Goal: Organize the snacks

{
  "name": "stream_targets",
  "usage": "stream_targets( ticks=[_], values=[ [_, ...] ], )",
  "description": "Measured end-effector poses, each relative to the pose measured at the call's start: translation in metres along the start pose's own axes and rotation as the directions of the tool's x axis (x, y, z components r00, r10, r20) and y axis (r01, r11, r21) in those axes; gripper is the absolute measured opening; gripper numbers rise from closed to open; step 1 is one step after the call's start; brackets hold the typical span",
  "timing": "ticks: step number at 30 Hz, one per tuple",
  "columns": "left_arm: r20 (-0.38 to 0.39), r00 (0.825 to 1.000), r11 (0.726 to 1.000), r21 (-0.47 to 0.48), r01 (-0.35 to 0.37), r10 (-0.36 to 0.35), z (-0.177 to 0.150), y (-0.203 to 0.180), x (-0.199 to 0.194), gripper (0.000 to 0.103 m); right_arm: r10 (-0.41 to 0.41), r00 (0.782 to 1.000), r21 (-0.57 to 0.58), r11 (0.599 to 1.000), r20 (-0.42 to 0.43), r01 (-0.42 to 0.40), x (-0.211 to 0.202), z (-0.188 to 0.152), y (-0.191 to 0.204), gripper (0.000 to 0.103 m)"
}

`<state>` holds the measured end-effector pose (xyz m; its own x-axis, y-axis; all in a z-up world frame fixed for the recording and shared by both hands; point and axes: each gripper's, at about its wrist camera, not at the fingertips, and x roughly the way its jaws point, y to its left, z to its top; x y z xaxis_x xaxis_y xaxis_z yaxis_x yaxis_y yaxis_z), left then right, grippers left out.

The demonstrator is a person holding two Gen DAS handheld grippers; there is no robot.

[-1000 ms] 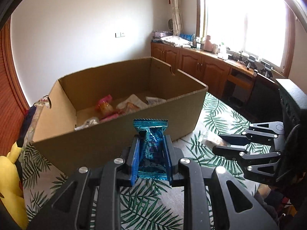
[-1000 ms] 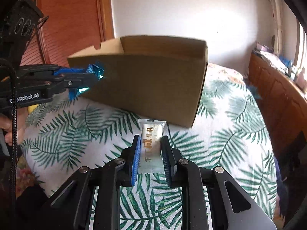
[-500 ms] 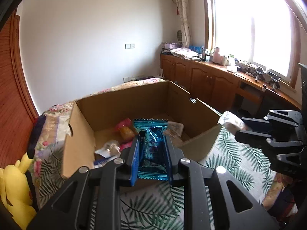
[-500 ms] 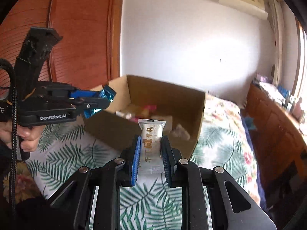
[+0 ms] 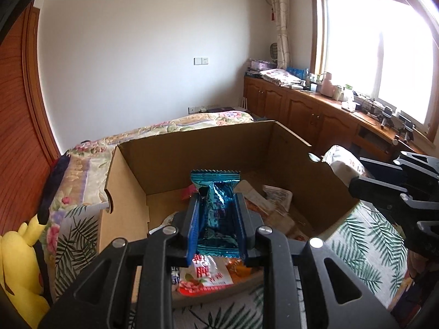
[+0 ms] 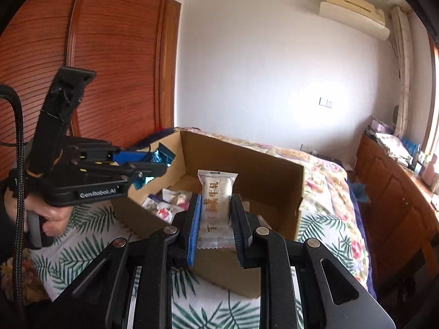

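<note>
An open cardboard box (image 5: 274, 137) stands on a bed with a palm-leaf cover and holds several snack packets (image 5: 205, 277). My left gripper (image 5: 216, 211) is shut on a blue foil snack packet (image 5: 216, 192) and holds it above the box's near side. My right gripper (image 6: 214, 211) is shut on a white snack packet (image 6: 215, 200) with gold characters, above the box's (image 6: 247, 164) near wall. The left gripper (image 6: 148, 172) also shows at the left of the right wrist view, and the right gripper (image 5: 354, 181) at the right of the left wrist view.
A yellow plush toy (image 5: 19, 260) lies at the bed's left edge. Wooden cabinets (image 5: 315, 115) with clutter run under the window on the right. A wooden wardrobe (image 6: 96, 68) stands to the left. The palm-leaf cover (image 6: 82, 246) surrounds the box.
Both grippers have risen and moved forward over the box with their packets still held. The inside of the box has come into view from above.
</note>
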<state>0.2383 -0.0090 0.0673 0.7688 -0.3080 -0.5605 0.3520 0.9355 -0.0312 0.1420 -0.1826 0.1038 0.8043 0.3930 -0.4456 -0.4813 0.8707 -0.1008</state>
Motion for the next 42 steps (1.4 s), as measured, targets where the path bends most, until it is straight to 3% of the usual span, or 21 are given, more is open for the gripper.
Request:
stream_targets(
  ticks=[19,23,34,42],
  values=[
    [-0.062,0.998,1.000,-0.028,-0.012,0.011,-0.010,0.012,0.044,0.025,0.025,0.996,0.069,0.997,-0.087,-0.019,0.074,-0.004,-0.019,0.020],
    [-0.061,0.998,1.000,-0.020,-0.013,0.012,-0.011,0.009,0.046,0.031,0.030,0.995,0.083,0.996,-0.098,-0.022,0.080,-0.008,-0.020,0.021],
    [-0.045,0.999,1.000,-0.010,-0.021,0.020,-0.011,0.000,0.034,0.031,0.030,0.996,0.105,0.994,-0.089,-0.021,0.071,-0.012,-0.018,0.024],
    [-0.019,0.999,0.999,-0.005,-0.039,0.039,-0.012,-0.009,0.002,0.031,0.013,0.997,0.128,0.992,-0.070,-0.004,0.045,-0.015,-0.018,0.025]
  ],
)
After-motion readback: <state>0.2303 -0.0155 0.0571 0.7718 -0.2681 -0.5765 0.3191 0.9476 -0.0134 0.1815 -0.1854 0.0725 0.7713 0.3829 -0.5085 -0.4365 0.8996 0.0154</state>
